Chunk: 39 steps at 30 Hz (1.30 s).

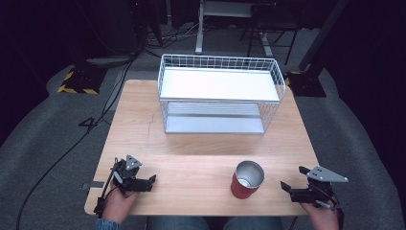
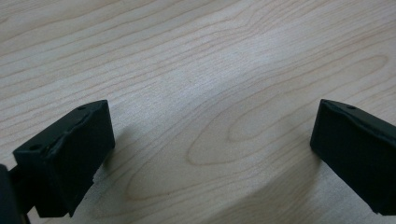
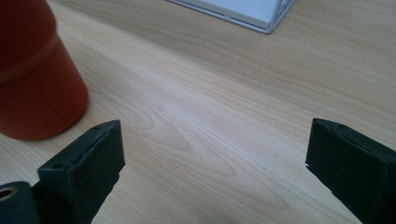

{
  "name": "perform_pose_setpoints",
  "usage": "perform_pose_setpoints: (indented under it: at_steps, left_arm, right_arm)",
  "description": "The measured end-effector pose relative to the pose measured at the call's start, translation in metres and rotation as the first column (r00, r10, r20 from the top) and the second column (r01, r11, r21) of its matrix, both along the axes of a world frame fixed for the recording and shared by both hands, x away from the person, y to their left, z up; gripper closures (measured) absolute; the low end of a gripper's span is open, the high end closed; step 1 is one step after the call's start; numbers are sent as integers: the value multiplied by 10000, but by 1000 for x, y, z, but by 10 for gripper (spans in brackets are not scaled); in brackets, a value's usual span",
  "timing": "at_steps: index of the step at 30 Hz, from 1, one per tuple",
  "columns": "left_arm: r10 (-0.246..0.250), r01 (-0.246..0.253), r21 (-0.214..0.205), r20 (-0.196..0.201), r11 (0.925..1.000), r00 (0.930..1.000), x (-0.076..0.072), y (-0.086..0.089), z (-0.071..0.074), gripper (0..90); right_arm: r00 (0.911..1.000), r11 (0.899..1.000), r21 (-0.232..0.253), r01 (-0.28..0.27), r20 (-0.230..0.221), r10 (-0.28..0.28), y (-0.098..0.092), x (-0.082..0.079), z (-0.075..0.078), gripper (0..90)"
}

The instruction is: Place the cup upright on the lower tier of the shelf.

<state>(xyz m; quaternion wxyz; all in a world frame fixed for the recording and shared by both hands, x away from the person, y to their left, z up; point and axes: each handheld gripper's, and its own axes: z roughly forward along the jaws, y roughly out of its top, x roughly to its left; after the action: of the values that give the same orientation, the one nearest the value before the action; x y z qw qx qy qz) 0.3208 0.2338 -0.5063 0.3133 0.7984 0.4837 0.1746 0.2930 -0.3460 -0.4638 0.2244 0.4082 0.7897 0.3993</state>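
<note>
A red cup (image 1: 247,180) with a shiny metal inside stands upright near the front of the wooden table (image 1: 201,143), right of centre. In the right gripper view the cup (image 3: 32,79) rises just past the left jaw. My right gripper (image 1: 293,180) rests at the front right corner, jaws wide apart and empty, a short gap from the cup. It is open (image 3: 215,163) over bare wood. My left gripper (image 1: 152,181) lies at the front left, also open (image 2: 210,149), with nothing between its jaws.
A white two-tier wire shelf rack (image 1: 219,93) stands at the back middle of the table, its corner (image 3: 261,14) showing in the right gripper view. Cables (image 1: 72,143) run over the grey floor at the left. Dark equipment stands behind the table.
</note>
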Motion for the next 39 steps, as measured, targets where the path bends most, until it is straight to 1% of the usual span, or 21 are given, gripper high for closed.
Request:
perform_pose_setpoints:
  at_steps: [7,10,15,17,20,21,26,28,30,32,34,35,36,37,39]
  left_arm:
    - [5,-5,20,-1,10000,10000,0,0,0,3]
    - [4,-4,26,-3,10000,10000,0,0,0,3]
    - [6,-6,26,0,10000,10000,0,0,0,3]
    - [8,-7,21,-1,10000,10000,0,0,0,3]
    - [10,-10,25,0,10000,10000,0,0,0,3]
    - [9,-9,26,1,10000,10000,0,0,0,3]
    - [8,-8,25,-1,10000,10000,0,0,0,3]
    - [5,-5,28,1,10000,10000,0,0,0,3]
    - [7,-7,27,-1,10000,10000,0,0,0,3]
    - [6,-6,26,-2,10000,10000,0,0,0,3]
    - [6,-6,24,-1,10000,10000,0,0,0,3]
    - [11,-11,25,3,10000,10000,0,0,0,3]
    - [12,-12,26,4,10000,10000,0,0,0,3]
    - [20,-20,27,3,10000,10000,0,0,0,3]
    - [53,-53,56,-9,10000,10000,-1,0,0,3]
  right_arm:
    - [9976,9988,409,-259,655,232,7,-15,12,44]
    - [9959,9978,550,-382,839,335,9,-21,16,44]
    - [9939,9950,775,-628,953,553,14,-29,20,44]
    - [9923,9934,911,-703,1085,603,16,-32,22,43]
    - [9881,9870,1285,-965,1317,794,19,-37,23,37]
    - [9874,9848,1397,-1030,1340,842,20,-38,22,36]
    - [9845,9824,1460,-1166,1471,950,26,-44,24,36]
    - [9843,9827,1419,-1187,1470,977,28,-46,25,36]
    - [9824,9802,1470,-1324,1507,1101,33,-49,26,36]
    - [9820,9799,1461,-1358,1507,1137,35,-50,26,36]
    - [9792,9760,1556,-1523,1580,1276,39,-51,27,31]
    - [9786,9738,1613,-1603,1553,1353,42,-52,26,14]
    - [9781,9708,1661,-1729,1449,1494,49,-52,24,1]
    - [9781,9708,1661,-1729,1449,1494,49,-52,24,1]
    - [9771,9684,1677,-1843,1378,1621,56,-51,22,1]
